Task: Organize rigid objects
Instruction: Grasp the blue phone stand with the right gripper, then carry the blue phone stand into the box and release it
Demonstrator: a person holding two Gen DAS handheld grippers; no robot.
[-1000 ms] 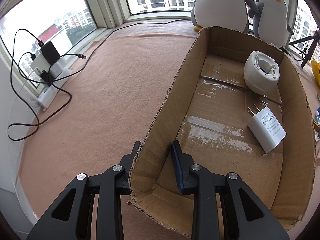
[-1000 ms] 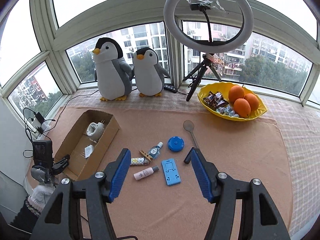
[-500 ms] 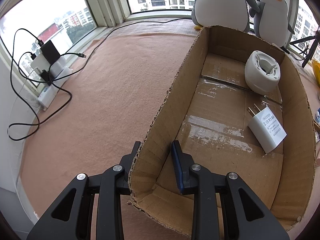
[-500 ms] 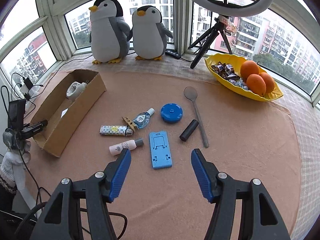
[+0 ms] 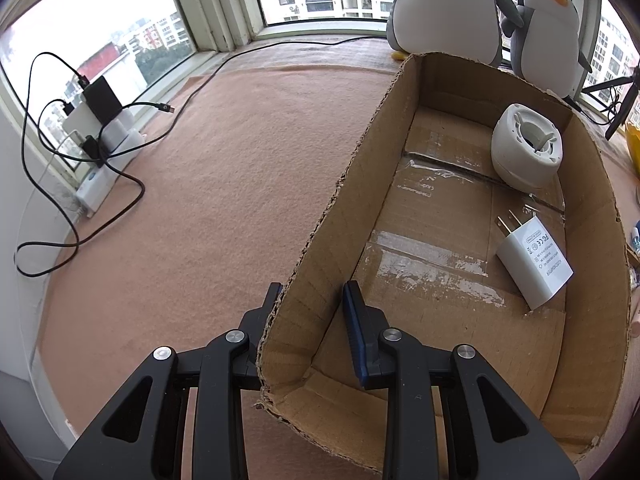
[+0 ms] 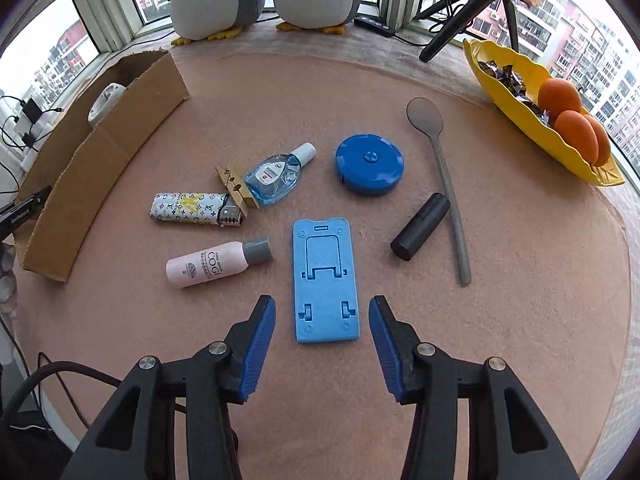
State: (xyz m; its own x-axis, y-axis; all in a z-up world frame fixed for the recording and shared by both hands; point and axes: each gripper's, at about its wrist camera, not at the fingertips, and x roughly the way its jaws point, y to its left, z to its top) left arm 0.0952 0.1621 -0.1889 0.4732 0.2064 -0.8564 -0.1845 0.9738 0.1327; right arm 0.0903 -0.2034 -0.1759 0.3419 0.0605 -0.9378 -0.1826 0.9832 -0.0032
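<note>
- The blue phone stand (image 6: 325, 276) lies flat on the pink mat (image 6: 500, 312), its near end between the two blue fingers (image 6: 258, 346) of the right gripper (image 6: 322, 346), which points steeply down at it.
- Those fingers have just been closing in, yet they stand apart from the stand on both sides, with a gap each way; nothing is pinched so far. It looks lined up so the pads meet the stand's long edges.
- Just beyond the left fingertip lies a pink bottle (image 6: 218, 264); further out, a patterned lighter (image 6: 196, 210), a wooden peg (image 6: 236, 190) and a small blue bottle (image 6: 276, 176) lie touching in a cluster.
- Beyond the right fingertip, well apart, are a black cylinder (image 6: 420, 226), a grey spoon (image 6: 444, 176) and a round blue tape measure (image 6: 370, 164).
- The left gripper (image 5: 310, 312) is clamped on the near wall of the cardboard box (image 5: 336, 240), one finger outside, one inside, probably to steady it while things are dropped in.
- Inside the box, far from those fingers, lie a white plug (image 5: 534, 264) and a round white gadget (image 5: 526, 146), so the sorting seems well short of done.
</note>
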